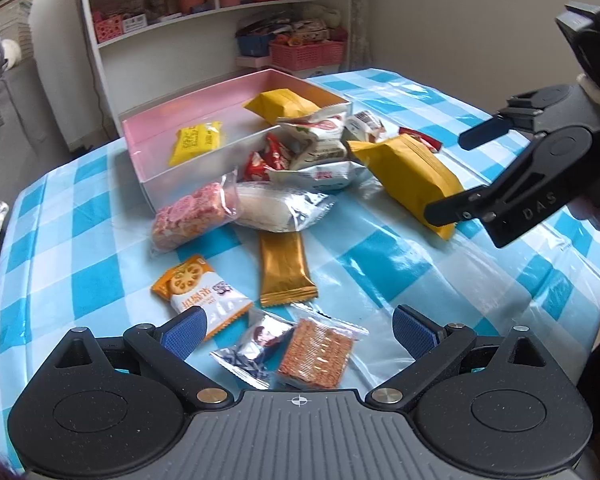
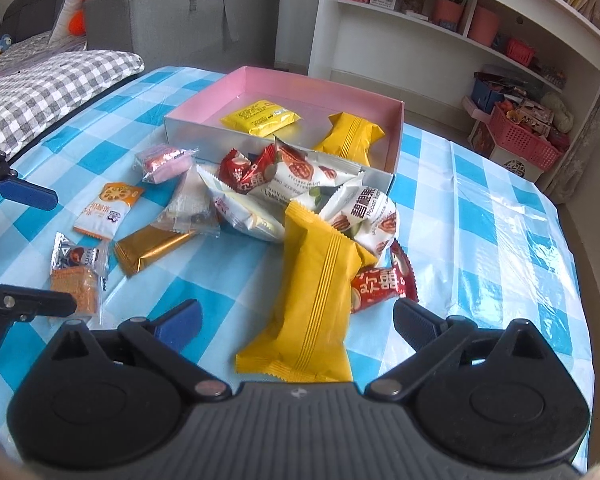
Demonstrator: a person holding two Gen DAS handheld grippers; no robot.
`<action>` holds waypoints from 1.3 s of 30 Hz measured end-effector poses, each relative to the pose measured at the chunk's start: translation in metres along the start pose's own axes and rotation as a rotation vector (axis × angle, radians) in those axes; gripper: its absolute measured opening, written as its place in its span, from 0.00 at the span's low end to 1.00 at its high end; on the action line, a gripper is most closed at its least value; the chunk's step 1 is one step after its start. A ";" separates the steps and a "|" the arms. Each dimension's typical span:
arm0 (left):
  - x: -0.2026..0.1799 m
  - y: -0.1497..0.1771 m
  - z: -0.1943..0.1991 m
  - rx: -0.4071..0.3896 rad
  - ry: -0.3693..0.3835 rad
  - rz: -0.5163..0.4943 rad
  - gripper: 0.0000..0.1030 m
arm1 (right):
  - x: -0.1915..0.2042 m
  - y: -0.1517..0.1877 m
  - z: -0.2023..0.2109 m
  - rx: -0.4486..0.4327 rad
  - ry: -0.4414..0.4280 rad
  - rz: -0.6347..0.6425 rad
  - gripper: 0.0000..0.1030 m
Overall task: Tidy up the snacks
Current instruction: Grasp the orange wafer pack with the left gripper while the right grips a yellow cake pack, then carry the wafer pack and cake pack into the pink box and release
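A pink-lined box (image 1: 160,120) (image 2: 284,76) holds a flat yellow packet (image 1: 196,140) (image 2: 260,118) and a yellow pillow packet (image 1: 284,104) (image 2: 348,136). In front of it, loose snacks are heaped on the blue checked tablecloth (image 1: 380,264) (image 2: 480,208). My right gripper (image 2: 298,322) (image 1: 466,172) is open, with a long yellow packet (image 2: 316,292) (image 1: 408,176) lying between its fingers, untouched. My left gripper (image 1: 300,332) (image 2: 38,250) is open low over an orange cracker packet (image 1: 316,354) (image 2: 74,288) and a dark silver packet (image 1: 256,344) (image 2: 76,256).
Between the grippers lie a gold bar (image 1: 284,268) (image 2: 152,248), an orange-and-white biscuit packet (image 1: 200,288) (image 2: 108,210), a pink puffed snack (image 1: 188,216) and white and red nut packets (image 2: 300,184). Beyond the table are white shelves (image 2: 420,20), a pink basket (image 2: 524,140) and a checked cushion (image 2: 40,88).
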State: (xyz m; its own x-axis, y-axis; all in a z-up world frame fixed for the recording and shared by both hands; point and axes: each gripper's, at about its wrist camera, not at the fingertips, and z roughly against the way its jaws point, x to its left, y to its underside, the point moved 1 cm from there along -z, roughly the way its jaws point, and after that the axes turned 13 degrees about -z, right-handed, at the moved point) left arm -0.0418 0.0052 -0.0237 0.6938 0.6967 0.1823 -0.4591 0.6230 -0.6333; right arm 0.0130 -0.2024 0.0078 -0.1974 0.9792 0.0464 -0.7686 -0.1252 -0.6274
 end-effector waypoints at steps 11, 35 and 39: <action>-0.011 0.006 -0.005 0.008 0.116 -0.046 0.81 | -0.002 0.009 -0.017 0.075 0.001 -0.045 0.97; -0.002 0.009 -0.024 0.087 0.084 0.002 0.33 | -0.007 0.000 -0.039 0.064 -0.031 -0.114 0.63; -0.001 0.009 -0.024 0.087 0.083 0.014 0.31 | -0.006 -0.002 -0.039 0.054 -0.030 -0.119 0.56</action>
State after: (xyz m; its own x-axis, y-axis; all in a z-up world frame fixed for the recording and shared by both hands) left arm -0.0335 0.0014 -0.0473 0.7290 0.6759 0.1086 -0.5128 0.6442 -0.5675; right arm 0.0394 -0.2015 -0.0219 -0.1203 0.9826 0.1412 -0.8189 -0.0179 -0.5736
